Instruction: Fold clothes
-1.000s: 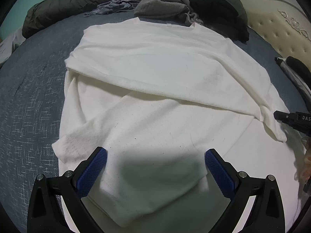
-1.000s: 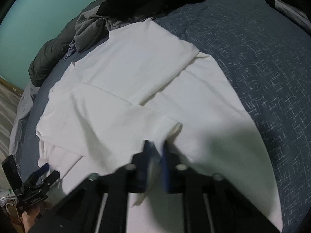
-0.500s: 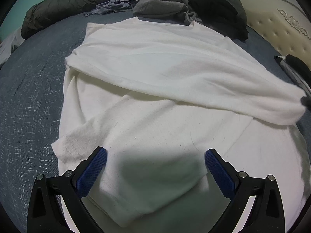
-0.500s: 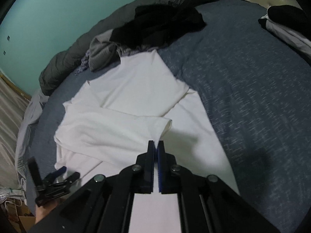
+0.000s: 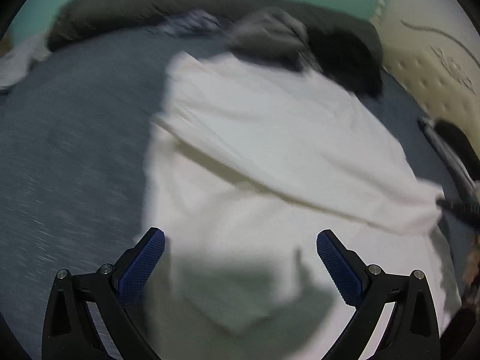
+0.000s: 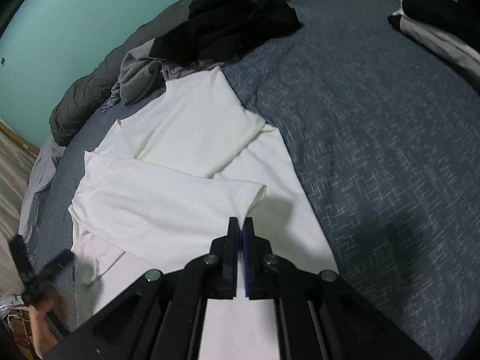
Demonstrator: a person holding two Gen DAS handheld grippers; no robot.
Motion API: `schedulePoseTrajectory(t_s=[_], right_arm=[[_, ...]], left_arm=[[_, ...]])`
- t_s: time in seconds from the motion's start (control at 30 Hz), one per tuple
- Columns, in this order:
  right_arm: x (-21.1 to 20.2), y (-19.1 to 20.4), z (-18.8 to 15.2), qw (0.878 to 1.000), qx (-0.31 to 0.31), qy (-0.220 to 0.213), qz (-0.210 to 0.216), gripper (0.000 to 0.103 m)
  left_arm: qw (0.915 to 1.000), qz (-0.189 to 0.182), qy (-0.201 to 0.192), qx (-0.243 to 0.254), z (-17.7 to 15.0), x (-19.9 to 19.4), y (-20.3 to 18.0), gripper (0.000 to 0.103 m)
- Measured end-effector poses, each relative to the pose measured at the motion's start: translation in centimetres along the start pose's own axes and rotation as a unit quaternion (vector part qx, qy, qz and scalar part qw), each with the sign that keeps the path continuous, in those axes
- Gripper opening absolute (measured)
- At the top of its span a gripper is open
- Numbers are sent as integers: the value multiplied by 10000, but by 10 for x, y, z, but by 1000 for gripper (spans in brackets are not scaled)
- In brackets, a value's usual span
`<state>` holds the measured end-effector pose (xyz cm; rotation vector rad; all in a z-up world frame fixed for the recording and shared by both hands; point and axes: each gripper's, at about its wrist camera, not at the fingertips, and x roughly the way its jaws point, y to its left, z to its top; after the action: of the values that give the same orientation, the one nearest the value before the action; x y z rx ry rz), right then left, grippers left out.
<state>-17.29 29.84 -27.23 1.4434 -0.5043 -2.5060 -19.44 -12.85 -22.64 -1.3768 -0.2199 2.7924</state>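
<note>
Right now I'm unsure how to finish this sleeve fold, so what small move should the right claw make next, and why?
Probably carry the sleeve a little further across the shirt, then lower it. The right claw is shut on the cuff, the sleeve already lies diagonally over the body, and the left claw hangs open, holding nothing.

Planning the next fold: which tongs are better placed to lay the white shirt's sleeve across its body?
Right. The right tongs are shut on the sleeve cuff of the white shirt. The left tongs are open and empty over the hem.
</note>
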Motion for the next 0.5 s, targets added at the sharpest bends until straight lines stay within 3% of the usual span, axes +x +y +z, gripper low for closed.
schedulePoseTrajectory(t_s=[0.17,0.33,0.5], right_arm=[[-1,-2,-1,10000,1,-25,93,2],[0,-4,-1,9999,-9,-23,156,2],[2,-8,-3,9997,103,-60,233,2]], left_arm=[[9956,936,-43,-20,27,19,51,103],[9959,903,58,33,44,47,58,103],[9942,962,67,477,49,53,44,103]])
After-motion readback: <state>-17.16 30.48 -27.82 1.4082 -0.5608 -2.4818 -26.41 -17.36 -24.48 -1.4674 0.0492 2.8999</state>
